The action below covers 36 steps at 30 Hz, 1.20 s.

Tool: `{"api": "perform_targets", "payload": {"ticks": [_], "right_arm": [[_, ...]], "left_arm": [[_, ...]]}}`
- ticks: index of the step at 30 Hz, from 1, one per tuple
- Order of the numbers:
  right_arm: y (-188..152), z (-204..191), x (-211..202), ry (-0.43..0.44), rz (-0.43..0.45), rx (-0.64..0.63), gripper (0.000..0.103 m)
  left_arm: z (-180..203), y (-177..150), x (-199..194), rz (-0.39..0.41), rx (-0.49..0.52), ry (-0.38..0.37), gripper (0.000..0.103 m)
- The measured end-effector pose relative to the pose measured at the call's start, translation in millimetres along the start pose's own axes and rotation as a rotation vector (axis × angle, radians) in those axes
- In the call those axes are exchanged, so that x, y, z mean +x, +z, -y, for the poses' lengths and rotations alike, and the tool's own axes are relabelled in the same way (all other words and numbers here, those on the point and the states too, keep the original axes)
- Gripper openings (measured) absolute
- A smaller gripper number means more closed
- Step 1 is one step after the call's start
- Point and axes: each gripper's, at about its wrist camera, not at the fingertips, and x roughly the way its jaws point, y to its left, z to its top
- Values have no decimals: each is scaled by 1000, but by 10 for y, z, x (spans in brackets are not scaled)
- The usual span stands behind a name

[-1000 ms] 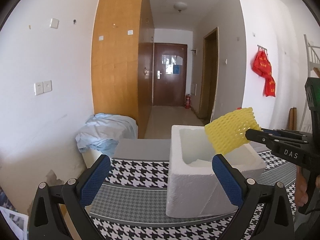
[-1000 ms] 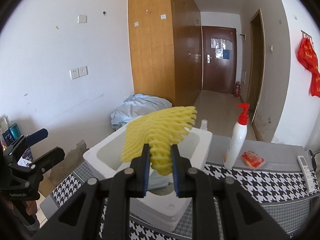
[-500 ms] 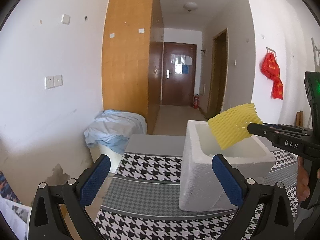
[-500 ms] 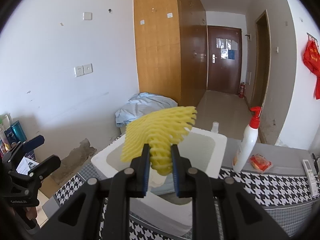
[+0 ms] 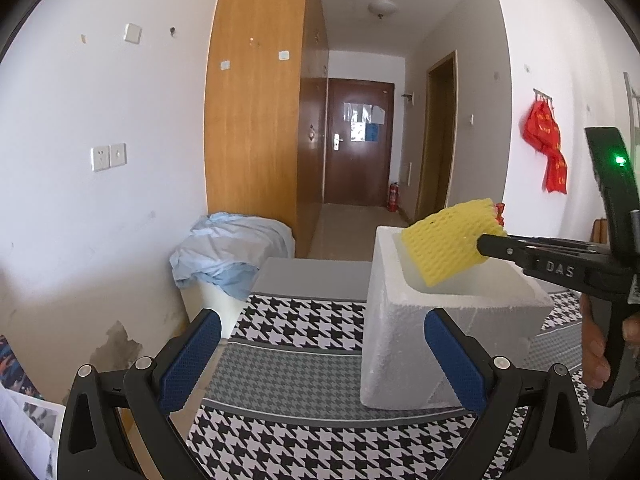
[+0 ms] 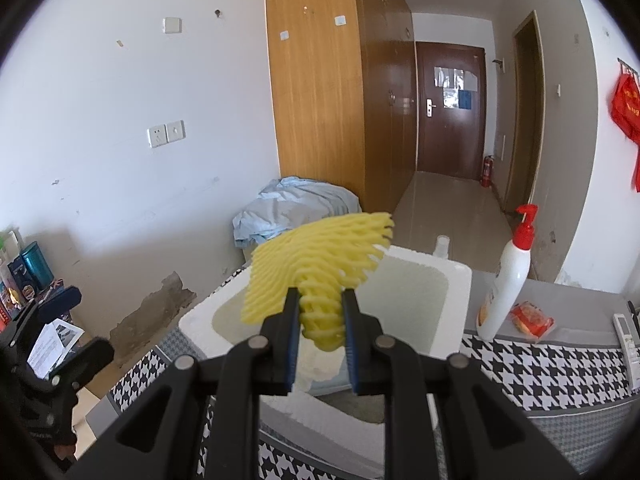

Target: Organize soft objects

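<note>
My right gripper [image 6: 320,300] is shut on a yellow foam net sleeve [image 6: 316,256], which fans out above the open top of a white foam box [image 6: 456,280]. Seen from the left wrist, the same yellow sleeve [image 5: 448,240] hangs over the white foam box [image 5: 400,340], pinched by the right gripper [image 5: 486,244] that reaches in from the right. My left gripper [image 5: 320,350] stands open in front of the box's left side with nothing between its blue pads [image 5: 188,360]. Something pale lies at the bottom of the box; I cannot tell what.
The box stands on a houndstooth cloth [image 5: 304,316] over a grey table. A white pump bottle [image 6: 508,280], a red packet [image 6: 532,318] and a remote [image 6: 626,336] sit right of the box. A blue sheet [image 5: 228,248] covers a bin by the wall.
Both grippers have drifted left, so the box now sits further right in both views. The sleeve stays pinched in the right gripper above the box opening.
</note>
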Motion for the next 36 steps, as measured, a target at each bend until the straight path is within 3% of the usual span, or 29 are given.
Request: {"api": "perform_targets", "payload": {"ticks": [5, 7, 9, 11, 18, 36], "right_arm": [[-12, 5, 110, -6, -28, 11, 24], [-22, 9, 155, -23, -44, 7, 35], [-36, 4, 163, -21, -51, 8, 55], [-42, 8, 144, -8, -45, 14, 65], [-57, -4, 49, 10, -32, 18, 78], [-225, 92, -517, -23, 51, 29, 86]], "left_arm": [[8, -19, 5, -9, -2, 1, 102], [0, -26, 1, -10, -5, 4, 102], [1, -31, 3, -12, -7, 6, 102], [5, -28, 1, -12, -7, 9, 102], [16, -22, -8, -14, -12, 7, 102], [314, 27, -228, 20, 17, -41, 102]]}}
